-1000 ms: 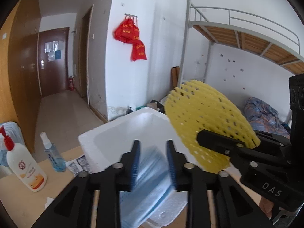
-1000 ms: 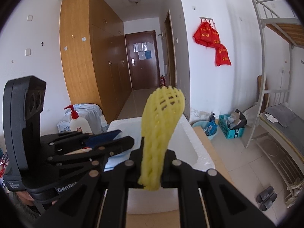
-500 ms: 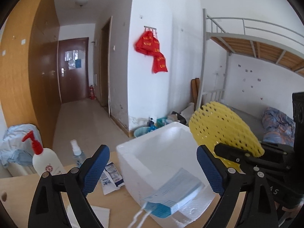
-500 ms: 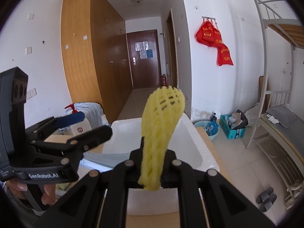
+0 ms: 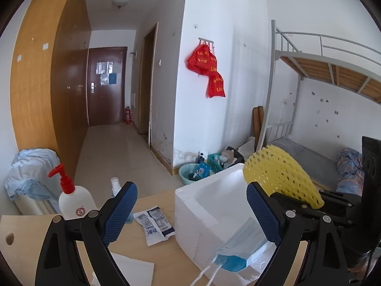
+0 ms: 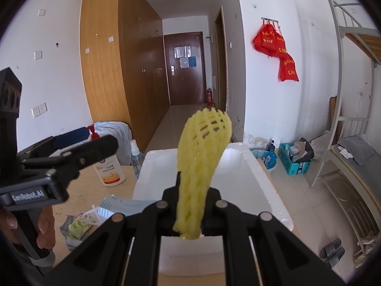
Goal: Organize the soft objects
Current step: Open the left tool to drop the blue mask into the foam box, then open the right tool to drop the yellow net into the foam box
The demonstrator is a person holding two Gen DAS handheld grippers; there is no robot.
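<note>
A white foam box [image 5: 209, 205] stands on the wooden table [image 5: 28, 228]; it also shows in the right wrist view [image 6: 240, 166]. A blue face mask [image 5: 240, 247] lies draped over the box's near rim, its white ear loops hanging outside. My left gripper [image 5: 190, 212] is wide open and empty above the table and box. My right gripper [image 6: 190, 205] is shut on a yellow foam net sleeve [image 6: 202, 157] and holds it upright over the box. The sleeve also shows in the left wrist view [image 5: 281, 176].
A lotion pump bottle [image 5: 73, 197], a spray bottle [image 6: 136, 153] and printed sachets [image 5: 154, 224] sit on the table left of the box. White paper [image 5: 133, 269] lies near the front. A green packet [image 6: 81, 224] lies by the left hand.
My left gripper opened and let go of the blue mask, which dropped onto the box's rim. The left gripper then drew back and left. The right gripper held still with the yellow sleeve.
</note>
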